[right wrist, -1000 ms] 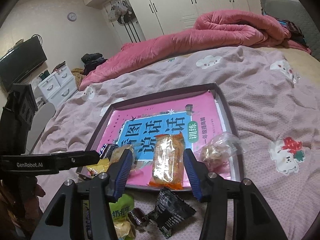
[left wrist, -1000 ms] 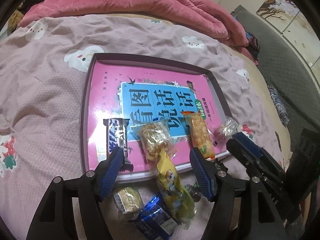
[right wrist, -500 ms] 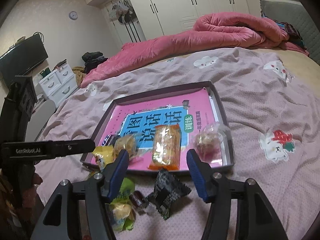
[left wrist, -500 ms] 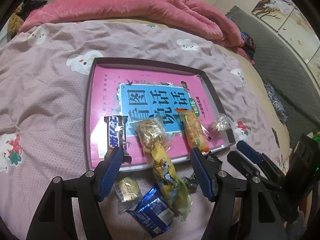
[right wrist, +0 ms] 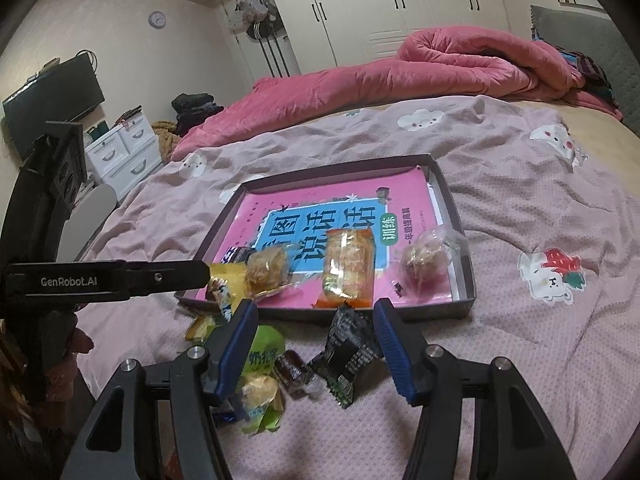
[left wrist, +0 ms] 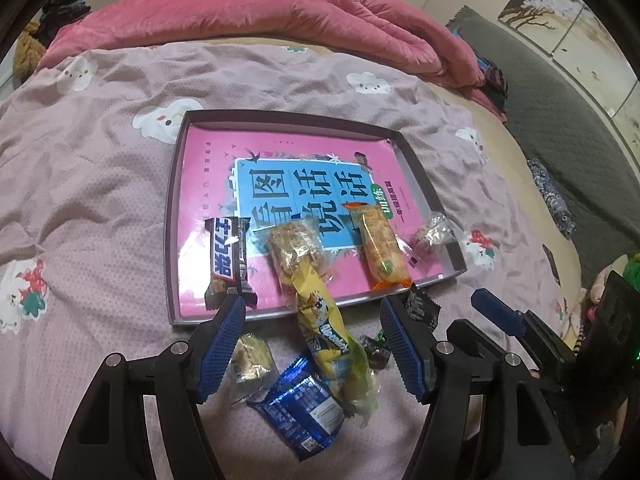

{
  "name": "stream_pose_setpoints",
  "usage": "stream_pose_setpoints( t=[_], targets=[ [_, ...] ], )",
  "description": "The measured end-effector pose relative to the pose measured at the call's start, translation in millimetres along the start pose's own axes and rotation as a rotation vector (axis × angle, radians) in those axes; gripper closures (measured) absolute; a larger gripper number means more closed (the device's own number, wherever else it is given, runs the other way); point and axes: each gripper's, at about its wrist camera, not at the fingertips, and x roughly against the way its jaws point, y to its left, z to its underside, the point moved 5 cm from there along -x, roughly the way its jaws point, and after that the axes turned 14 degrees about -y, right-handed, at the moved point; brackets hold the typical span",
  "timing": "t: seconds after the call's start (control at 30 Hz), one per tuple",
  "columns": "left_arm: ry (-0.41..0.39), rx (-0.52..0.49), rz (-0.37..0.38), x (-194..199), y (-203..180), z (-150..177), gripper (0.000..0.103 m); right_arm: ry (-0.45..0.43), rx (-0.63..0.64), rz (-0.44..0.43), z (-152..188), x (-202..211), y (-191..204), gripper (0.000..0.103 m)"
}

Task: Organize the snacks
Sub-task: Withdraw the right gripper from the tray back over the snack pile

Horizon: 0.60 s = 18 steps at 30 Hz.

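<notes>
A dark shallow tray [left wrist: 176, 216] lies on the bed with a pink book [left wrist: 208, 184] inside. On the book sit a Snickers bar [left wrist: 226, 258], a clear-wrapped cake [left wrist: 294, 246], an orange pack [left wrist: 382, 248] and a small clear pack [left wrist: 434, 234]. A yellow pack [left wrist: 320, 320] hangs over the tray's near rim. My left gripper [left wrist: 312, 308] is open above the loose snacks, holding nothing. My right gripper [right wrist: 316, 308] is open too, hovering above a black pack [right wrist: 348, 356] without touching it. The orange pack [right wrist: 348, 268] lies just beyond its fingertips.
Loose on the pink sheet in front of the tray: a blue pack [left wrist: 300, 400], a pale small pack [left wrist: 250, 360], a brown candy [right wrist: 292, 366], a green-yellow pack [right wrist: 260, 360]. A rolled pink quilt [right wrist: 460, 64] lies across the far side of the bed. The left gripper's arm [right wrist: 100, 280] crosses the left of the right wrist view.
Both grippers have drawn back from the tray toward the near side of the bed. The right jaws stand a little wider. The orange pack, earlier between the right fingers, lies on the tray.
</notes>
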Motion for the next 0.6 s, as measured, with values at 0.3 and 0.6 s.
stream_pose_setpoints(
  t=[0.3, 0.6],
  targets=[
    [0.006, -0.004, -0.016, 7.2, -0.2, 6.8, 0.031, 0.020, 0.016, -0.021, 8.0, 8.3, 10.6, 0.043],
    [0.016, -0.003, -0.016, 11.3, -0.1, 14.6, 0.031, 0.048, 0.013, -0.040, 15.6, 12.9, 17.4, 0.043]
  ],
)
